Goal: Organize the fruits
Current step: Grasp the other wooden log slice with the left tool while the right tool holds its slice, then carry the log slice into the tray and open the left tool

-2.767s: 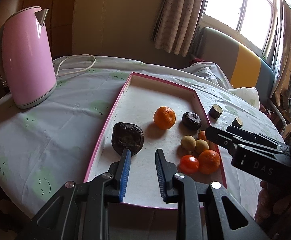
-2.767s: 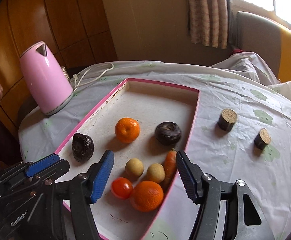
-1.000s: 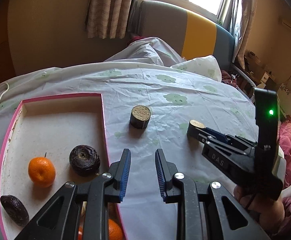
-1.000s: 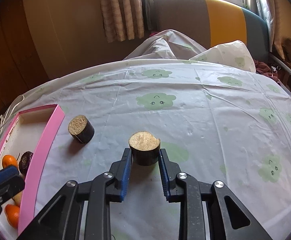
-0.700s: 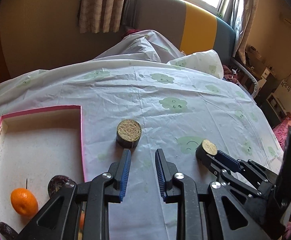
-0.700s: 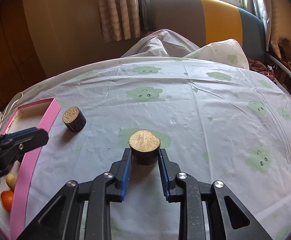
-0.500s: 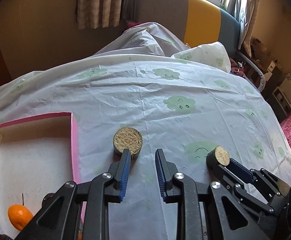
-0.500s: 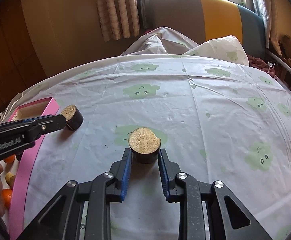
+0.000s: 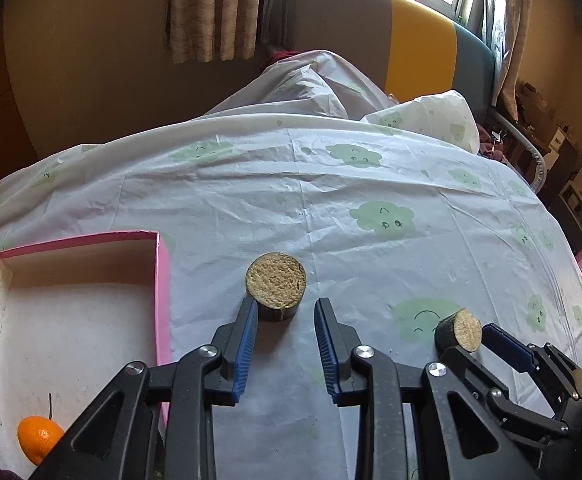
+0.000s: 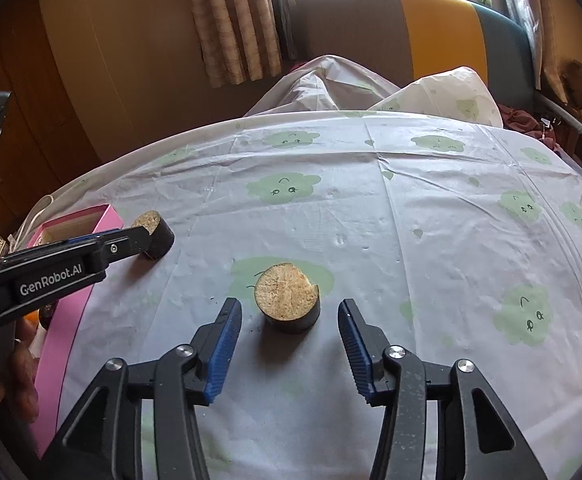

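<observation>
Left gripper [image 9: 285, 320]: fingers apart, straddling the near side of a short dark-skinned cylinder with a tan, fibrous cut top [image 9: 276, 286]. The left finger [image 9: 246, 334] sits against or just beside its wall; the right one stands clear. Nothing is clamped.

Right gripper [image 10: 289, 316]: fingers spread wide on either side of a second stubby cut piece of the same kind [image 10: 289, 304], with a gap on both sides. The piece stands on its own on the cloth.

Desk: round, under a pale plastic cloth printed with green smiling clouds [image 10: 431, 240]. Both cut pieces stand upright on their flat ends, which is why they stay put without rolling.

Fruits: one small orange mandarin [image 9: 39, 436] lies in the near corner of the shallow pink-edged cardboard tray [image 9: 163, 280]. A dark rounded thing at the very bottom edge of the left view is too cropped to name. The tray sits at the left of the desk, just beside the left-hand piece.

Why so placed, as I judge it: the two pieces stand outside the tray, well apart, one before each gripper, so each can be handled separately.

Step in hand: likely the left is lining up to close, while the right is open around its piece.

Risk: a pinch low on the wall could tip the stub.
</observation>
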Tool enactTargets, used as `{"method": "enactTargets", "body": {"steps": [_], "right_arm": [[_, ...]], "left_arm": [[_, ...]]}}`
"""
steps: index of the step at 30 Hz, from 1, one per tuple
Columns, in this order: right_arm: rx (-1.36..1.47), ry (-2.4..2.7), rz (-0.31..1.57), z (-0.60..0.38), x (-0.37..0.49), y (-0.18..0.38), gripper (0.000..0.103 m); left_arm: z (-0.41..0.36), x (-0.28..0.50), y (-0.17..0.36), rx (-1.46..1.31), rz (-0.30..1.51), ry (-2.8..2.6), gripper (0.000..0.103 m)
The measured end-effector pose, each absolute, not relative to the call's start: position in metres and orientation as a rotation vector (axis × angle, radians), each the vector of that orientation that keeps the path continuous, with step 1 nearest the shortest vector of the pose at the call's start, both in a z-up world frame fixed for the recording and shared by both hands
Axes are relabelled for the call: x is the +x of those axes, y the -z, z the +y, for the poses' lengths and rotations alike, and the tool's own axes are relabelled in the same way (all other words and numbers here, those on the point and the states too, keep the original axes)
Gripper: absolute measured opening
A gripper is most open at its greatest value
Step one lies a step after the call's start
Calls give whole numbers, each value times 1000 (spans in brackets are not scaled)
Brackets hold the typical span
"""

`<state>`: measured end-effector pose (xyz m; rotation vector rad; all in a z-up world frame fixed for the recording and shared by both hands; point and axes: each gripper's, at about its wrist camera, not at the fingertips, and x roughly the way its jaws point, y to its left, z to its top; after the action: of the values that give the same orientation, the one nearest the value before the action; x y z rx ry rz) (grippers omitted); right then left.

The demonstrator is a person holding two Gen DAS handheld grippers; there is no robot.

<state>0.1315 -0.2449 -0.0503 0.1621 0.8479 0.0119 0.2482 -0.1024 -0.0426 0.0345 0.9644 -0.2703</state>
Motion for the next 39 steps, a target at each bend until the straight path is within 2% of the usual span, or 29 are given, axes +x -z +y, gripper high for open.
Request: {"method": "enactTargets", "body": {"steps": [7, 9, 10, 11, 13, 14, 15, 20, 22, 24, 34, 36, 39], "right_arm": [[146, -3, 866, -243, 139, 53, 51], [142, -6, 868, -242, 140, 53, 47], [138, -4, 871, -242, 141, 54, 39], [136, -4, 872, -242, 141, 55, 35], [131, -3, 871, -241, 141, 54, 35], [130, -4, 869, -241, 141, 54, 35], [129, -3, 867, -241, 140, 54, 35], [122, -10, 866, -240, 132, 53, 35], [122, -8, 872, -241, 128, 54, 35], [132, -2, 871, -243, 124, 53, 35], [142, -2, 872, -243, 120, 54, 35], [145, -6, 871, -243, 120, 54, 36], [149, -7, 878, -244, 123, 56, 36]], "left_arm": [[-104, 261, 55, 29, 1003, 253, 30], [-103, 262, 56, 20, 998, 255, 30], [-104, 262, 56, 27, 994, 259, 29], [-104, 261, 57, 34, 988, 266, 29], [-105, 257, 56, 33, 982, 283, 29], [-106, 254, 56, 41, 977, 282, 25], [-106, 250, 54, 46, 972, 289, 4], [-107, 227, 48, 39, 966, 292, 4], [-105, 222, 47, 18, 966, 300, 8], [-101, 224, 47, -4, 978, 276, 22], [-103, 256, 45, -62, 996, 284, 38], [-108, 263, 49, -52, 1003, 273, 46], [-113, 271, 55, -40, 998, 249, 46]]}}
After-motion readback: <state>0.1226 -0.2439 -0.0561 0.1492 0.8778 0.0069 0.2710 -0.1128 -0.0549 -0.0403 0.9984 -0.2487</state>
